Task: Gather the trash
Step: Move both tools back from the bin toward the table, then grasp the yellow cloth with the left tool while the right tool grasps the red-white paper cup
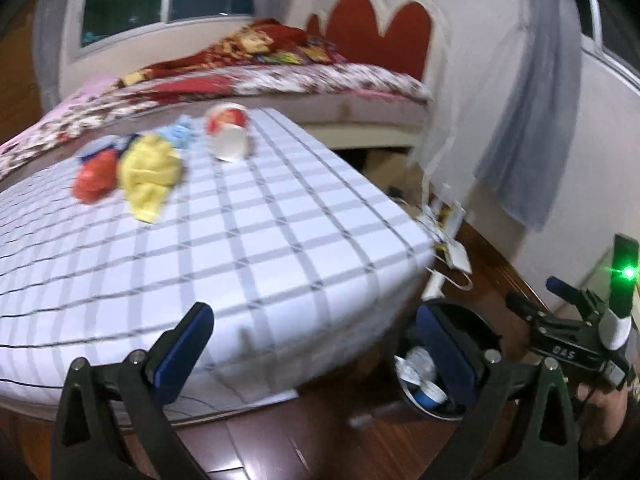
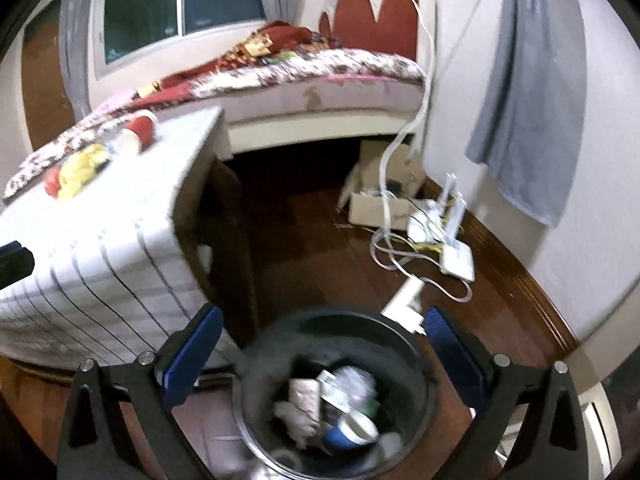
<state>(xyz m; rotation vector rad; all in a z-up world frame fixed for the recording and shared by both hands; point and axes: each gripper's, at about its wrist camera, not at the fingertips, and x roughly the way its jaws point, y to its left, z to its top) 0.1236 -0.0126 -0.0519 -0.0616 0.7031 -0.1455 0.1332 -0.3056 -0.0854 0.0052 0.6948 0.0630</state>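
On the checked tablecloth [image 1: 248,240] lie a yellow crumpled piece [image 1: 150,170], an orange-red piece [image 1: 94,178], a light blue piece [image 1: 180,134] and a tipped red-and-white paper cup [image 1: 227,132]. My left gripper [image 1: 310,344] is open and empty over the table's near corner. A dark round trash bin [image 2: 336,392] stands on the floor with wrappers and a blue cup inside. My right gripper [image 2: 324,348] hangs open and empty directly above that bin. The right gripper [image 1: 532,300] also shows at the right edge of the left wrist view, its fingers apart. The same bin [image 1: 444,364] is partly hidden behind my left gripper's right finger.
A bed [image 2: 320,80] with a patterned cover stands behind the table. White cables, a router [image 2: 456,256] and a cardboard box [image 2: 376,210] lie on the wooden floor near the wall. A grey curtain [image 2: 528,92] hangs at the right.
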